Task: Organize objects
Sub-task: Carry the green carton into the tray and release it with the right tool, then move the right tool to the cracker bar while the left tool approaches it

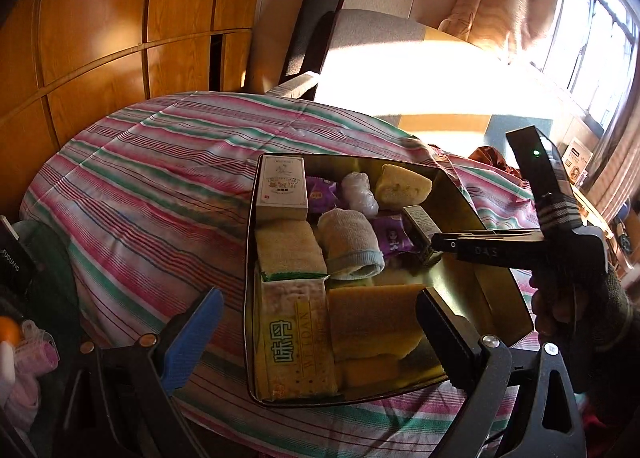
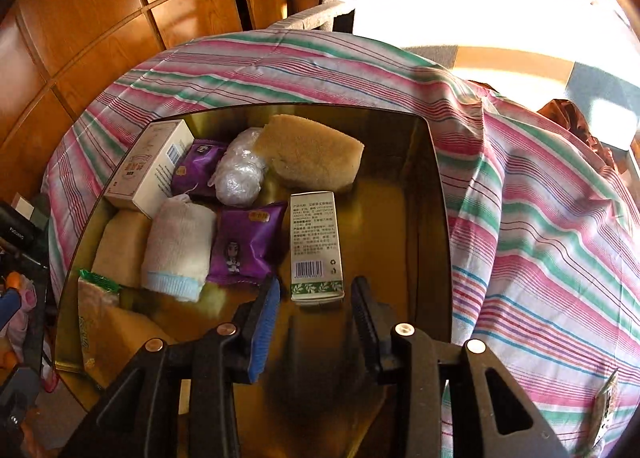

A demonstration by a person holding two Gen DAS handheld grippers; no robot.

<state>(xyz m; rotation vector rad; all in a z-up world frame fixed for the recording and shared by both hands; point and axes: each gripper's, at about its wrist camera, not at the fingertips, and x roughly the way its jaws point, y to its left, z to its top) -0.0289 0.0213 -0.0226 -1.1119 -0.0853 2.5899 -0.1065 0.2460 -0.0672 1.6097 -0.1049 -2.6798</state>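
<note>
A gold metal tin (image 1: 496, 298) (image 2: 434, 197) sits on the striped bed cover. It holds a white box (image 1: 282, 187) (image 2: 150, 171), purple snack packs (image 1: 390, 236) (image 2: 248, 246), a rolled sock (image 1: 348, 244) (image 2: 180, 250), sponges (image 1: 404, 183) (image 2: 314, 155), a wrapped bundle (image 2: 240, 173) and a cracker pack (image 1: 294, 338). A small green-and-white box (image 2: 316, 246) (image 1: 420, 223) lies in the tin between my right gripper's fingertips. My right gripper (image 2: 316, 298) (image 1: 438, 244) is open around its near end. My left gripper (image 1: 320, 322) is open above the tin's near side.
The striped cover (image 1: 160, 185) (image 2: 540, 217) spreads around the tin. Wooden wardrobe panels (image 1: 100, 17) stand behind. A dark chair back (image 1: 312, 29) and a sunlit window (image 1: 592, 37) are at the far right. Small clutter (image 1: 24, 338) lies at the left edge.
</note>
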